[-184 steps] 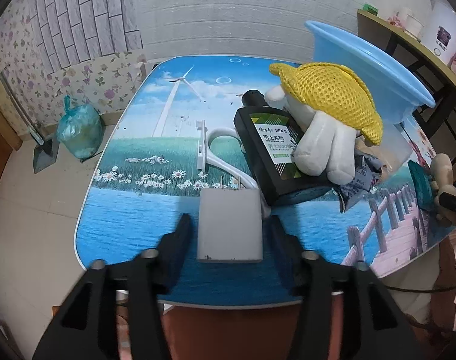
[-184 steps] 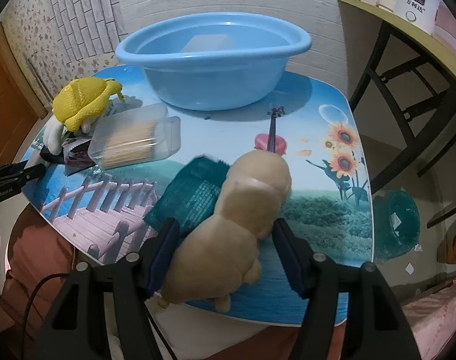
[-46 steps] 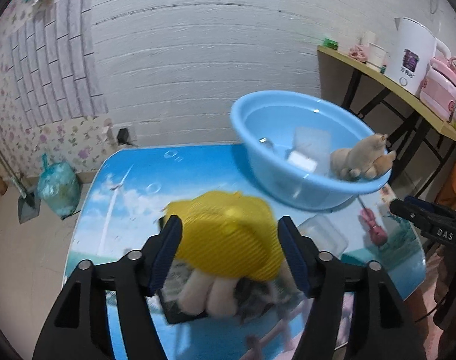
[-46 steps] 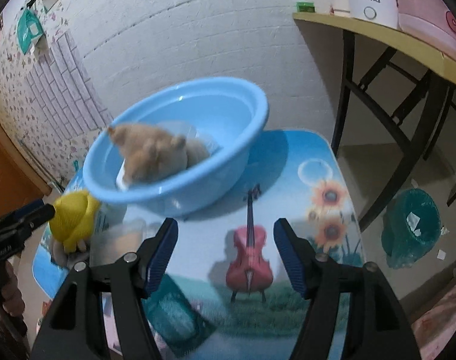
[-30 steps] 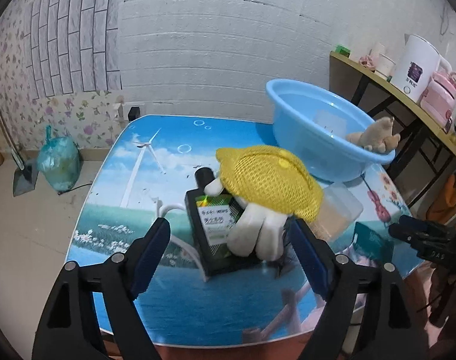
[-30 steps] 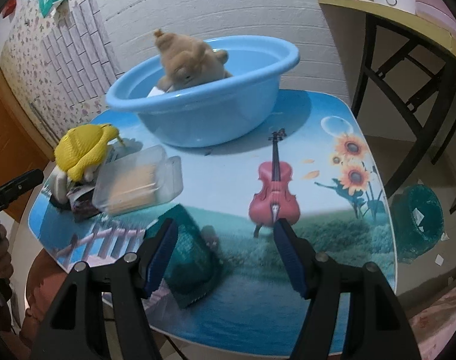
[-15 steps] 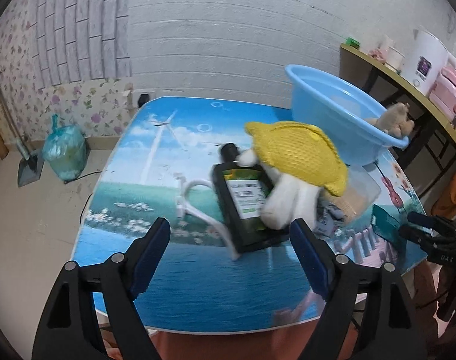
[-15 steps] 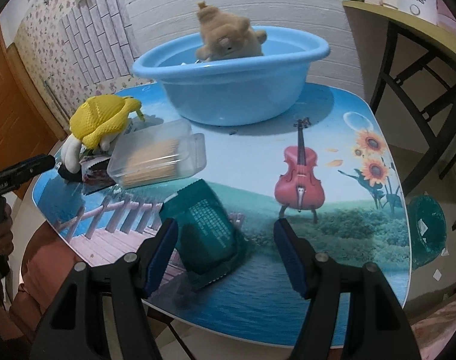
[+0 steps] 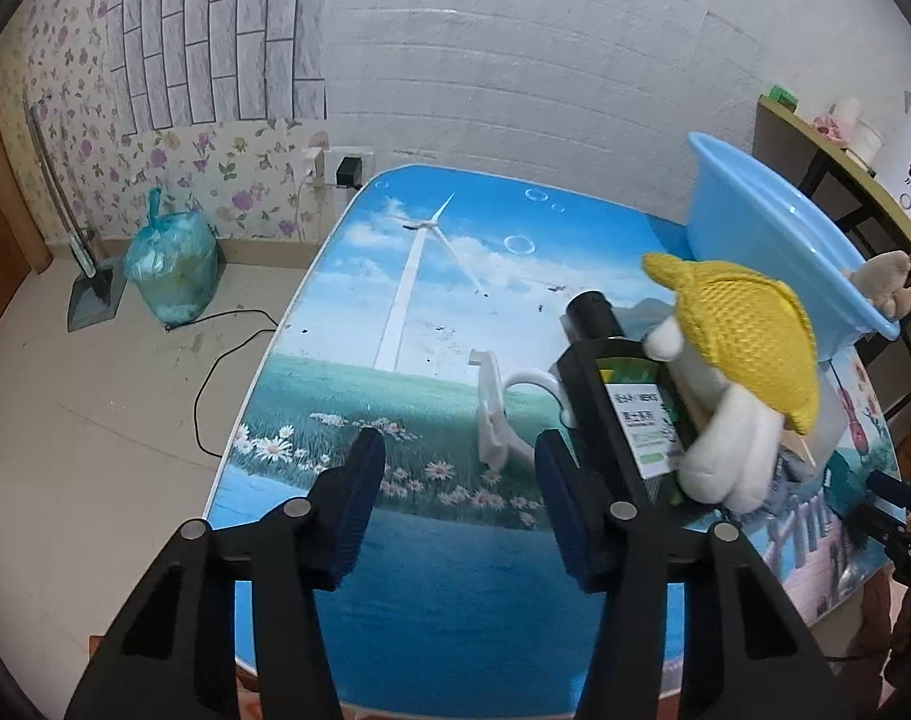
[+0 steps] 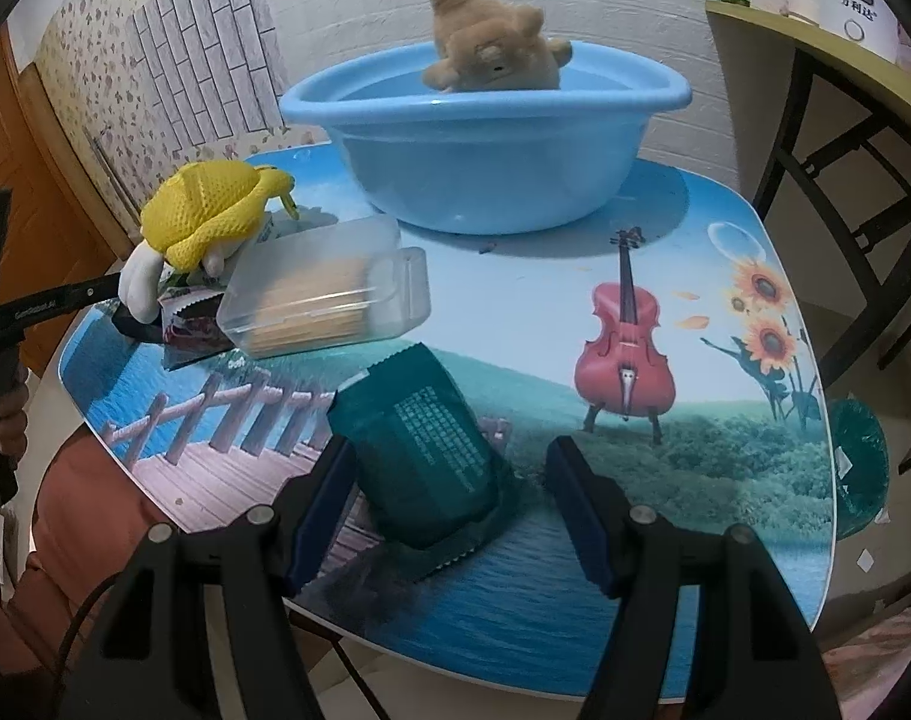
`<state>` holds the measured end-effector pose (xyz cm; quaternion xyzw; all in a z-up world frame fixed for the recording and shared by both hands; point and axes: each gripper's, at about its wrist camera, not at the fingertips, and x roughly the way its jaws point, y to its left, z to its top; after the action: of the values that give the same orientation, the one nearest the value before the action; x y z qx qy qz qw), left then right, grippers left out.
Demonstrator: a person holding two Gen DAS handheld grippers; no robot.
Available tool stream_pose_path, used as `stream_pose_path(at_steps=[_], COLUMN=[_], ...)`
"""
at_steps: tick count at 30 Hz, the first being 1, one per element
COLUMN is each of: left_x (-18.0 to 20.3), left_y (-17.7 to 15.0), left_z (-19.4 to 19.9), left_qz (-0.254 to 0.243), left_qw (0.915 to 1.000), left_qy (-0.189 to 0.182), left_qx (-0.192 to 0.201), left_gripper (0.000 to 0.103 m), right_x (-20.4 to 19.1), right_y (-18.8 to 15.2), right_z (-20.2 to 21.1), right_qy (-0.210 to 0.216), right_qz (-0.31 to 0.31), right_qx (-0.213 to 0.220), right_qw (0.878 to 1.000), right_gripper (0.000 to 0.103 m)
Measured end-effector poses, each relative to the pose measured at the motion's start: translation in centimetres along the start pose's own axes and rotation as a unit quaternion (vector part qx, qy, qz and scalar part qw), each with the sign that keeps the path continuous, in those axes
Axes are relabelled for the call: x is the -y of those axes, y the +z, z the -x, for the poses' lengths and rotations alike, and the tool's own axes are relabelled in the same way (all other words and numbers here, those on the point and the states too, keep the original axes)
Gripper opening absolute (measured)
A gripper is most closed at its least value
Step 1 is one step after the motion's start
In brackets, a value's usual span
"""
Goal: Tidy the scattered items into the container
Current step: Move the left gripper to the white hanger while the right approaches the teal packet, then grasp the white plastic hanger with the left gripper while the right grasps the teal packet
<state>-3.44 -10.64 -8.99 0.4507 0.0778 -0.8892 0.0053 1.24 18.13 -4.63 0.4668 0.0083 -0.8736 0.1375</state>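
The blue basin (image 10: pixel 485 138) stands at the far side of the bench (image 10: pixel 725 480), and a tan plush animal (image 10: pixel 491 54) already sits in it, poking up over the rim. The other things are still out on the printed bench top. Just in front of the basin lies a clear plastic box (image 10: pixel 326 294) holding something straw-coloured, and to its left a white plush toy in a yellow mesh hat (image 10: pixel 206 219) slumps over a crumpled dark wrapper (image 10: pixel 188 327). From the left wrist view the same toy (image 9: pixel 737 384) leans across a black bottle (image 9: pixel 620 414) lying flat with its label up, and a white plastic hook (image 9: pixel 497 414) lies touching the bench just left of the bottle. Nearest the right gripper (image 10: pixel 449 510) is a dark green packet (image 10: pixel 422 450), lying tilted on the bench between the spread fingers (image 10: pixel 320 516); they are wide apart and grip nothing, and I cannot tell whether the left one touches the packet's side. The left gripper (image 9: pixel 461 498) hovers over the near edge of the bench, its fingers (image 9: pixel 356 504) likewise spread wide and empty, with the hook just beyond the gap and the bottle beside the right finger. On the floor by the flowered wall sit a knotted green rubbish bag (image 9: pixel 170 270) and a dustpan (image 9: pixel 95 294), and a black cable (image 9: pixel 227 348) trails across the tiles.
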Motion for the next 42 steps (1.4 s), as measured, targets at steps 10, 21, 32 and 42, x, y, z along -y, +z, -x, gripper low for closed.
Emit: stream_pose_path(at_steps=[10,21,32,42], left_x=[0.6,1.1,0.5,2.0], left_y=[0.8,0.4,-1.9,-3.2], left_z=[-2.1,-1.3,1.3,1.7], left_qz=[-0.005,-0.036,-0.038,-0.054], left_qw=[1.0,0.9994,0.9992,0.9984], left_qy=[-0.006,-0.001,0.009,0.006], left_qx=[-0.005,0.004,-0.002,-0.015], left_gripper=[0.051,0.013,0.012,0.012], right_x=[-1.2,-1.4,1.8,1.9], right_y=[0.4,0.4,0.1,-0.2], right_z=[-0.9,-0.6,0.1,0.2], right_qy=[-0.019,-0.012,-0.062,-0.062], right_qz=[0.024,0.034,-0.033,-0.029], right_qx=[-0.01,-0.004,0.006,0.003], right_qw=[0.999,0.999,0.997,0.998], right_gripper=[0.066,0.048,0.047,0.047])
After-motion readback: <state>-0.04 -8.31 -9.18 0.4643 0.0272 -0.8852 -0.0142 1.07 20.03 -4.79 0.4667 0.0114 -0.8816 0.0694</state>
